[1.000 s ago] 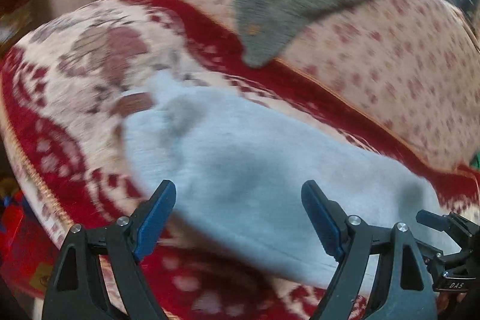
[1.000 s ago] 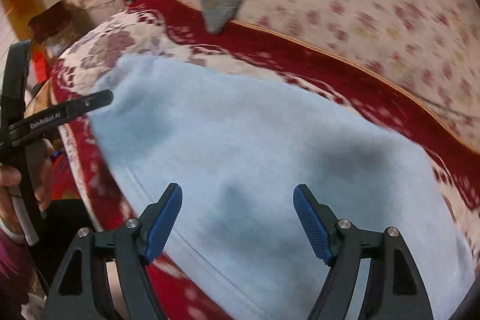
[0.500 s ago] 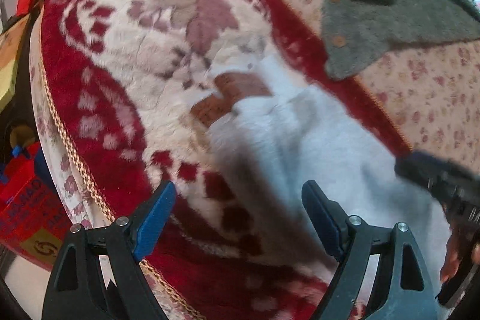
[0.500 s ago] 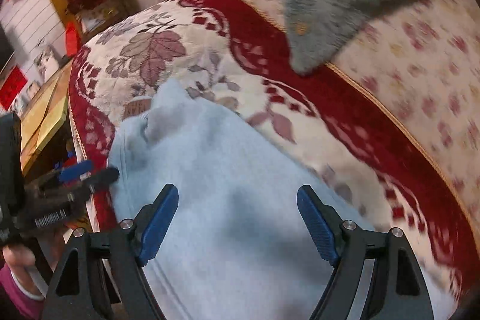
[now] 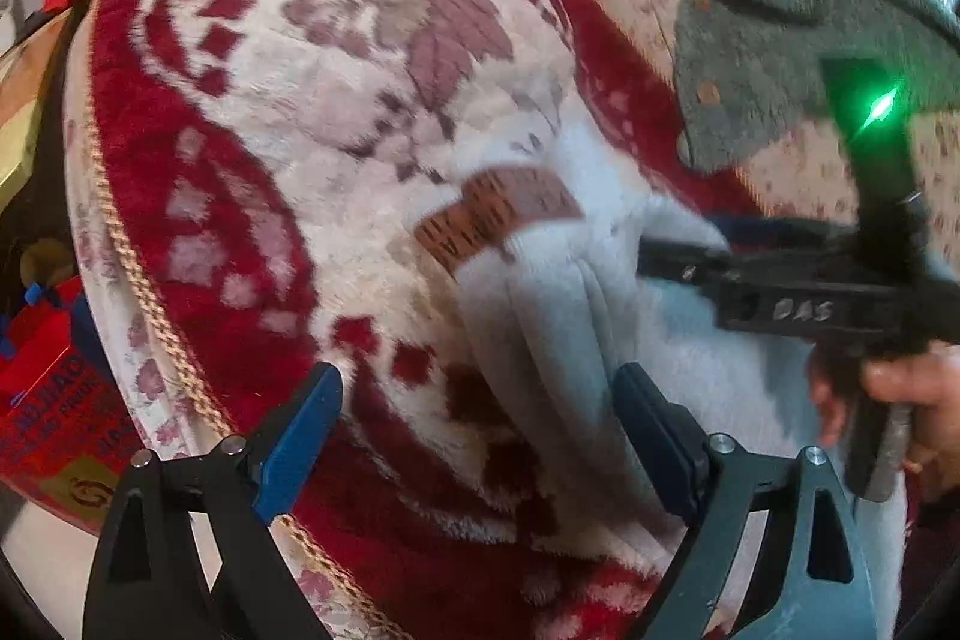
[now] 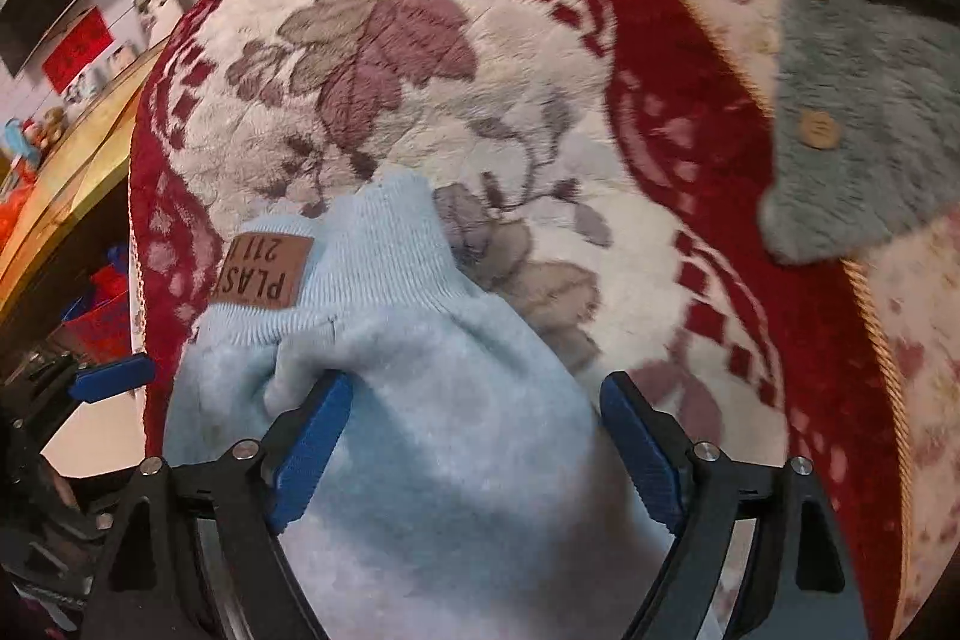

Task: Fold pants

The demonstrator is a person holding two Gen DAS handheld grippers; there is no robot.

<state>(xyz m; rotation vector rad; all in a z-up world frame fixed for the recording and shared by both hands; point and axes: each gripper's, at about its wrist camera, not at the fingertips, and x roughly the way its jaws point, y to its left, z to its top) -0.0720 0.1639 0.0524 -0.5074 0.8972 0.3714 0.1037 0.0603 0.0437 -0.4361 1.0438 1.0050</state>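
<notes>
Item, light-blue pants [image 6: 432, 400]: we find them bunched on the red-and-cream floral blanket [image 6: 420, 40], and where a second ago they spread wide and flat across it, their ribbed band end with the brown patch [image 6: 264, 274] now shows, gathered into folds. Item, left gripper [image 5: 480, 436]: jaws spread, having just been opening; the pants' folded edge lies between them near the right-hand finger [image 5: 654, 430], no pad pressing it. Item, right gripper [image 6: 474, 436]: jaws spread, likewise just opening; it now sits at the band end of the pants, cloth heaped between the fingers and draped over the left-hand one [image 6: 312, 436], without a clamp. In the left wrist view the right gripper's body crosses over the pants with a hand [image 5: 888, 400] on its handle and a green light glaring above. Item, grey knit garment [image 6: 858, 112] with wooden buttons: beyond the blanket's red border from the pants, on a pale flowered cover, cut off by the view's rim. Patch lettering only partly legible; the pants' near end runs out of frame. Red boxes [image 5: 54, 400] below the blanket's edge, contents indiscernible.
</notes>
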